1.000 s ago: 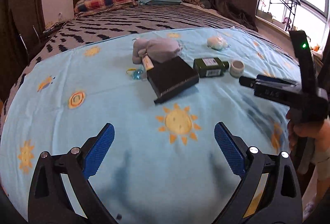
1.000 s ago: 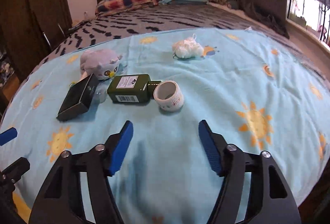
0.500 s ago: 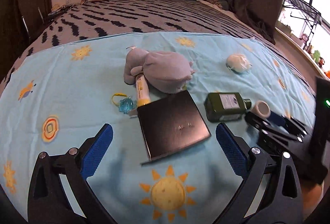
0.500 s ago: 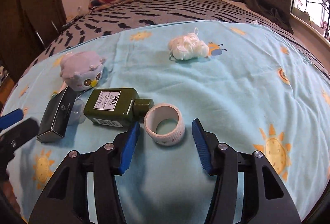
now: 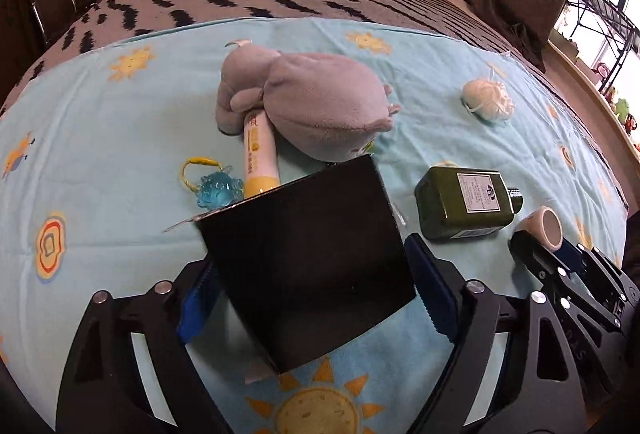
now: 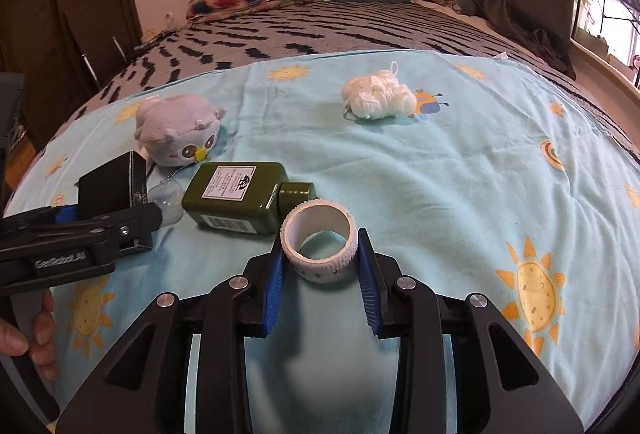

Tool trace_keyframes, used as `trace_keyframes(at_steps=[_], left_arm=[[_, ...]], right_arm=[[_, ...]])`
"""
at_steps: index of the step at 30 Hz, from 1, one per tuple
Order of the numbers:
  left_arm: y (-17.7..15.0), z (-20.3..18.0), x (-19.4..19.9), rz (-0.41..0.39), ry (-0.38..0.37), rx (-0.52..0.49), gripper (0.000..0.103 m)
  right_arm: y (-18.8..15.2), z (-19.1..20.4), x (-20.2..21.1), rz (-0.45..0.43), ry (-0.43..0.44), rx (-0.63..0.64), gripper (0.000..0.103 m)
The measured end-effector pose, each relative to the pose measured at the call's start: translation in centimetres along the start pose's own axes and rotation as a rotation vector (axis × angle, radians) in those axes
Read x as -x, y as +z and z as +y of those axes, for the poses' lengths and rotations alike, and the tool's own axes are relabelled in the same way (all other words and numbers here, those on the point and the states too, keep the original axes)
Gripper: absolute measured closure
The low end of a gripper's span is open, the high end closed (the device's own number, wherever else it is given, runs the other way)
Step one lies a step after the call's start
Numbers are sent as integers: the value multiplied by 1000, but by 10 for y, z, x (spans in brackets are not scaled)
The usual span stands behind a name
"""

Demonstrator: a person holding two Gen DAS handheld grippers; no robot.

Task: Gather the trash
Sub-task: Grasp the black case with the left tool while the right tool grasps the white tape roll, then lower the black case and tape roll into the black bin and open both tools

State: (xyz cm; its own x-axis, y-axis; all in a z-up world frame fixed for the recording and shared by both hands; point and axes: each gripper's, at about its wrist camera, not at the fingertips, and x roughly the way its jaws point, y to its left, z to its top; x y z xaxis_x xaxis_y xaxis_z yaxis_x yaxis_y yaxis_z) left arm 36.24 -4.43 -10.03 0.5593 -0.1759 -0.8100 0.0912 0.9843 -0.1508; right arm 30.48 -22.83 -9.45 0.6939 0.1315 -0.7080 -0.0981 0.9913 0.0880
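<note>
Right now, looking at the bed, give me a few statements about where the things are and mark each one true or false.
1. The black box sits between the jaws of the left gripper. True.
2. The tape roll stands far from the green bottle. False: it lies right at the bottle's cap, between the jaws of the right gripper.
3. The grey owl toy lies on the blue sheet. True.
4. The white yarn ball rests on top of the black box. False: it lies alone on the sheet, farther up the bed.
5. The green bottle stands upright. False: it lies on its side.
</note>
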Motion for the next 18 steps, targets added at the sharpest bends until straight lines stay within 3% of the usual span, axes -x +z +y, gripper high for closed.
trace_keyframes(at_steps=[9, 14, 18], left_arm=[[-12, 8, 16, -29, -35, -16, 29], [-34, 9, 49, -89, -18, -99, 29], [-58, 16, 74, -113, -32, -107, 29]], right_arm=[[-16, 6, 26, -29, 29, 21, 69], [-32, 14, 53, -68, 52, 32, 69], [-48, 19, 73, -91, 71, 24, 69]])
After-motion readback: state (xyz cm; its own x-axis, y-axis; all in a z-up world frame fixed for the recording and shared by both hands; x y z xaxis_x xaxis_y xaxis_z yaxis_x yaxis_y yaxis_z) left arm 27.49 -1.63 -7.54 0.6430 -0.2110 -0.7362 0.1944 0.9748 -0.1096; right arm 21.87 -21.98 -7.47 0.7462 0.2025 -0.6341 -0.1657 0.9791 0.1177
